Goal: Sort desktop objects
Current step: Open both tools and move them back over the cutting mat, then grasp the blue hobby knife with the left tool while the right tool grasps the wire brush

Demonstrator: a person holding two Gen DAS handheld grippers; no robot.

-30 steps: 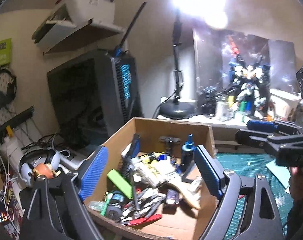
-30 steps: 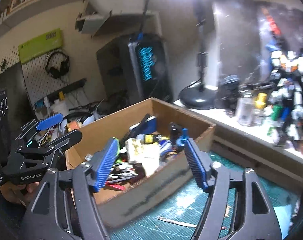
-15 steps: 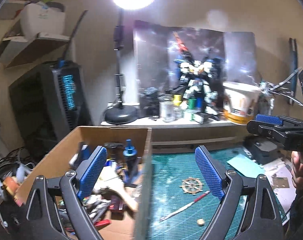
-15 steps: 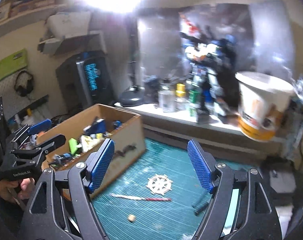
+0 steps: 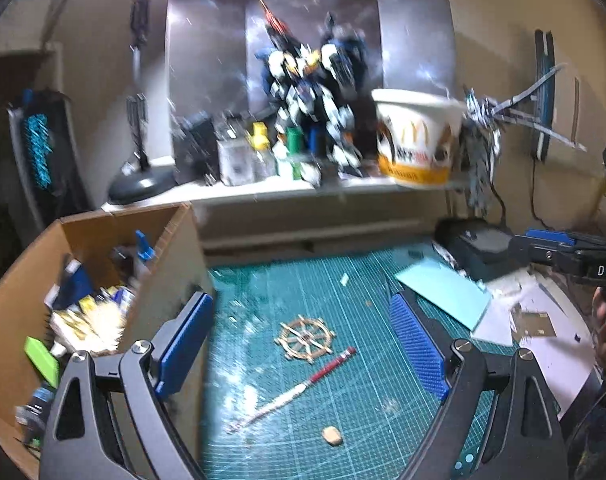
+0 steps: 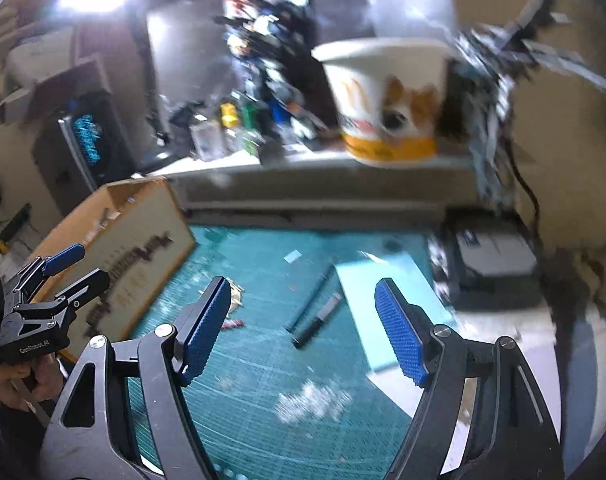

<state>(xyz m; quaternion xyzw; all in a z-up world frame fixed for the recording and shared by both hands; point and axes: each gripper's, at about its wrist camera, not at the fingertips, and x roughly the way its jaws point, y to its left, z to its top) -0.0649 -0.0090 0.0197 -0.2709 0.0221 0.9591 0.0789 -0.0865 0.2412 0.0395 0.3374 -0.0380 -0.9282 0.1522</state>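
A cardboard box (image 5: 31, 280) (image 6: 143, 236) full of small tools stands at the left of the green cutting mat (image 5: 343, 380) (image 6: 263, 360). On the mat lie a wooden ship's wheel (image 5: 305, 338), a red-and-white craft knife (image 5: 291, 390) and a small tan block (image 5: 331, 435). My left gripper (image 5: 303, 340) hovers open above the wheel, holding nothing. In the right wrist view two dark pens (image 6: 317, 308) lie ahead of my right gripper (image 6: 303, 324), which is open and holds nothing. The left gripper (image 6: 59, 276) shows at the left edge there.
A light blue sheet (image 5: 443, 292) (image 6: 387, 296) and white papers (image 5: 551, 352) lie at the mat's right. A black device (image 5: 479, 248) (image 6: 491, 268) sits behind them. The back shelf holds a paper bucket (image 5: 419, 140) (image 6: 387, 100), a robot model (image 5: 311, 92), bottles and a lamp base (image 5: 143, 184).
Both grippers have swung right, away from the box and toward the mat. The wheel, knife and pens have come into view. Both stay open and empty.
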